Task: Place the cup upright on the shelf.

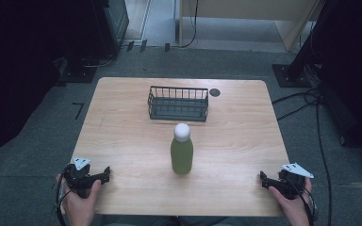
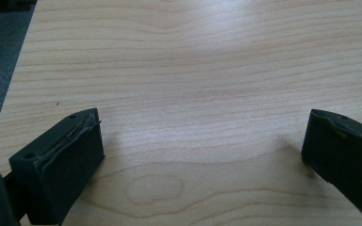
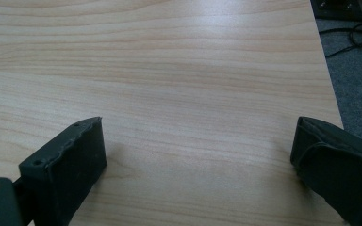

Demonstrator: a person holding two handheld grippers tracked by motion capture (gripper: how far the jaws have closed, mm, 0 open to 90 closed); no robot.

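Bottle (image 1: 182,149) is standing upright mid-table just in front of the basket (image 1: 177,103), left gripper (image 1: 104,173) and right gripper (image 1: 264,179) both resting wide apart, empty, flanking it about equally far.

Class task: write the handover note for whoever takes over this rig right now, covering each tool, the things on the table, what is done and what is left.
Left tool: open, empty, at the near left edge of the light wooden table.
Right tool: open, empty, at the near right edge.
Green bottle with a white cap: upright at mid-table, untouched.
Black wire basket: behind the bottle, empty.
Done: nothing yet.
Left: probably grasp the bottle and put it in the basket.
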